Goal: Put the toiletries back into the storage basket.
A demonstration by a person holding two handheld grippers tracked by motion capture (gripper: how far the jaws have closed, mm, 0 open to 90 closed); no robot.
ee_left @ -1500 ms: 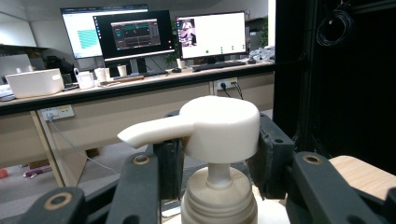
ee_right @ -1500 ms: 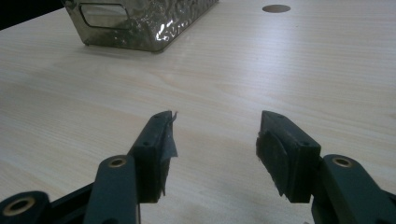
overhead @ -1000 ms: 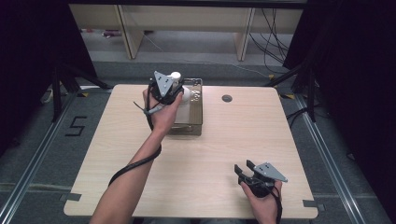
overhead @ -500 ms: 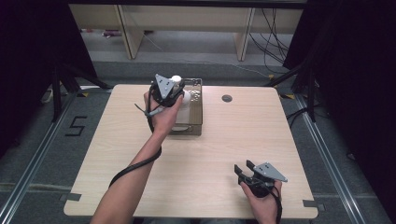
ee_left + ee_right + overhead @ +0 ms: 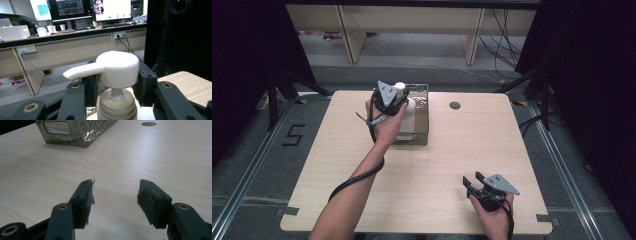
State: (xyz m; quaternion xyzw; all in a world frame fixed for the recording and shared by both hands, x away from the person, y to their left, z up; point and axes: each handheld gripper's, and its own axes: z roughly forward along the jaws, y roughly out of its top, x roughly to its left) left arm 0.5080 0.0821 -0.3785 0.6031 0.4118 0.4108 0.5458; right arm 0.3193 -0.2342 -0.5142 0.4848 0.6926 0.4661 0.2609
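We see the left gripper (image 5: 398, 95) at the far side of the wooden table (image 5: 337, 165), its jaws clamped on the white pump head (image 5: 117, 68) of a pump bottle (image 5: 408, 106). In the left gripper view the pads (image 5: 145, 85) press both sides of the head, the spout sticks out past the left jaw, and the tan collar (image 5: 117, 105) sits just below the jaws. From above, the bottle stands in a shiny metal tray (image 5: 420, 131) directly under that gripper. A black cable (image 5: 357, 175) trails back along the forearm.

The right gripper (image 5: 115, 198) rests near the table's near edge, well apart from the tray, jaws spread with only bare wood between them. Ahead of its jaws and to the left we see the tray's dimpled wall (image 5: 82, 133); ahead to the right, a round grommet hole (image 5: 149, 124) in the tabletop.

Room: grey floor with a "5" marking (image 5: 294, 135), pale shelving (image 5: 412, 30) behind the table, black curtains (image 5: 592, 75) on both sides. Beyond the left gripper we see a long desk (image 5: 70, 35) with monitors (image 5: 70, 8) and cups.
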